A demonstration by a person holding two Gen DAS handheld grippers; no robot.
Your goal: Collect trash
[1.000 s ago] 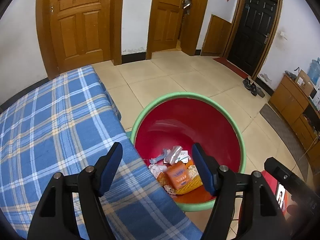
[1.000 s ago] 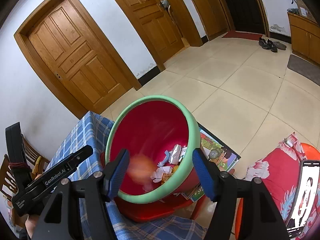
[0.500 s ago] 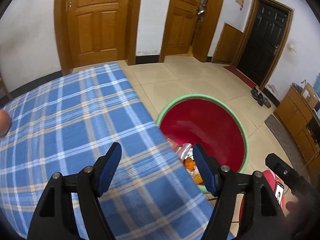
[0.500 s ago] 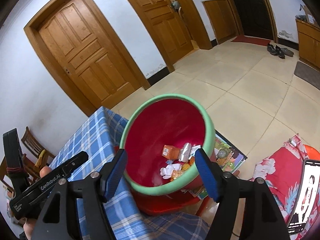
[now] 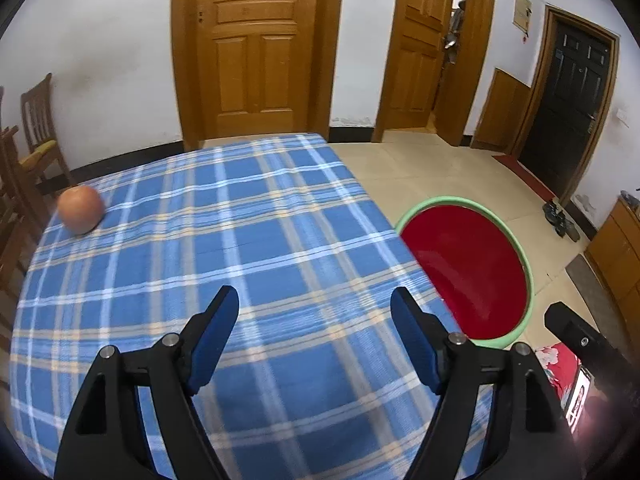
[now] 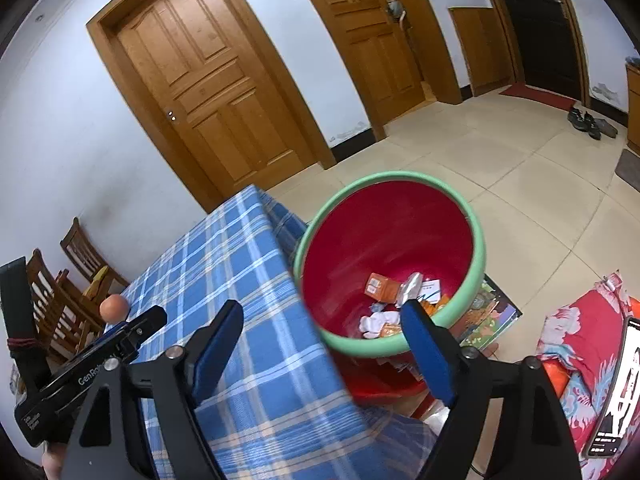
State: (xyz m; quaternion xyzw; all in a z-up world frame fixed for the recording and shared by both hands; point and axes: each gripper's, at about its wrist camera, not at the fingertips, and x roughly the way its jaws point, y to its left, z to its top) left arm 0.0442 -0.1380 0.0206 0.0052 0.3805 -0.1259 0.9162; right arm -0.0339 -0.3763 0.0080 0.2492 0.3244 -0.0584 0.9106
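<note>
My left gripper (image 5: 315, 322) now hangs over the blue checked tabletop (image 5: 240, 248); one second ago it looked straight down into the red bucket (image 5: 472, 268), and now the bucket sits at the right of the view, beside the tabletop edge, with only its red inner wall and green rim showing. Its jaws are opening and nothing is between them. A round orange fruit (image 5: 80, 209) has come into this view, far at the left on the cloth, well apart from my jaws. The black body of my other gripper shows at the lower right corner, as before.

My right gripper (image 6: 322, 322) has its jaws opening too, wider than one second ago, and they are empty. At that time an orange blurred thing was between them in the picture; now this is gone. The red bucket (image 6: 400, 216) has shifted to the right in this view, and more of the tabletop (image 6: 248, 288) shows at the left. The trash (image 6: 394, 300) lies at the bottom of the bucket: an orange packet, a silver wrapper, white crumpled paper. The orange fruit (image 6: 114, 307) appears also here, near the far left edge of the cloth, just above my left gripper (image 6: 92, 368) body
</note>
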